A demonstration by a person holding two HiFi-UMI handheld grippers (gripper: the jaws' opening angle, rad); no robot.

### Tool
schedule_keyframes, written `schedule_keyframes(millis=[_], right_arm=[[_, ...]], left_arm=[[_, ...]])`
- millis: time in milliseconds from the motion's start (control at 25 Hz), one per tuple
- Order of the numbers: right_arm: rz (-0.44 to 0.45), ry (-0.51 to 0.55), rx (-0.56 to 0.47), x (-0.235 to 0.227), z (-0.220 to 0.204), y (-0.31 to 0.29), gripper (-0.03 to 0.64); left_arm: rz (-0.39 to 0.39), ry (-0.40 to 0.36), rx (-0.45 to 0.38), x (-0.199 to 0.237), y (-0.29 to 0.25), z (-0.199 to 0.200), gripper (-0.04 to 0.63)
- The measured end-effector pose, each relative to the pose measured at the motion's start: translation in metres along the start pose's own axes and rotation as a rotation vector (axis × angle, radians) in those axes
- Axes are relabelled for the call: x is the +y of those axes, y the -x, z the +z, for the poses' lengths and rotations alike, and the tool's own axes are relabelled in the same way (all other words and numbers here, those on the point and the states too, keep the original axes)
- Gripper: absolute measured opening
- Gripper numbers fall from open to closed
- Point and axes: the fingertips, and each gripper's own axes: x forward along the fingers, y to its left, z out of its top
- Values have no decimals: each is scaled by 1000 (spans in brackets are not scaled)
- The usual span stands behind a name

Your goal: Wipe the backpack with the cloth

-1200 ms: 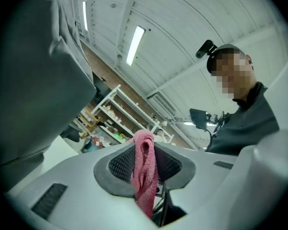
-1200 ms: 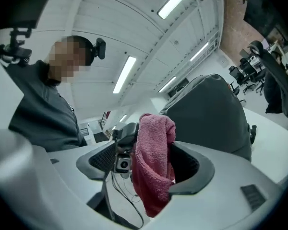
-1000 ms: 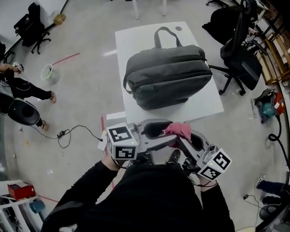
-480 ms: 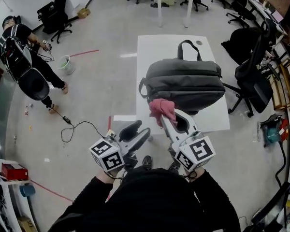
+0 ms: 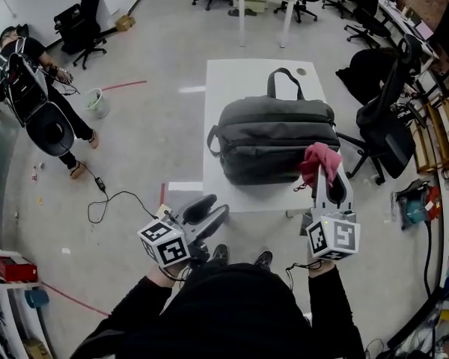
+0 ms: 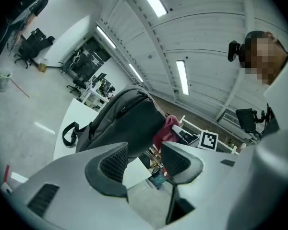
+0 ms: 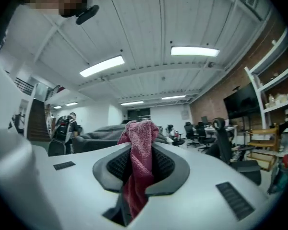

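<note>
As the left hand-held gripper (image 5: 212, 209) opened empty, the right (image 5: 329, 179), closing on cloth (image 5: 319, 160), neared the backpack (image 5: 273, 137).

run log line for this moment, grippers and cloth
left gripper: jaws just opened, empty | right gripper: jaws just closed on pink terry cloth | dark grey fabric backpack: lying on white table

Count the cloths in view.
1: the pink cloth, clamped in the right tongs, beside the backpack on the table. Others could be hidden from these views.

Cloth (image 5: 320, 161) (the pink one) now by right end of backpack (image 5: 273, 137)
</note>
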Motion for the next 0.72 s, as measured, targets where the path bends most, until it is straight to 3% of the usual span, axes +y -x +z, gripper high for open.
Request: schedule_keyframes(millis=[160, 280, 360, 480, 720], right_arm=[[-268, 12, 31, -87, -14, 34, 69], [-318, 22, 68, -88, -29, 41, 69], [-249, 25, 84, -55, -39, 29, 69], [-73, 25, 85, 18, -49, 5, 69], [300, 13, 106, 167, -68, -20, 69]], left_arm=[[-29, -6, 25, -3, -17, 0, 229], [-55, -12, 39, -6, -24, 5, 229], [-61, -13, 42, -5, -23, 8, 229], [-54, -5, 29, 1, -12, 9, 229], [49, 38, -49, 33, 36, 12, 224]])
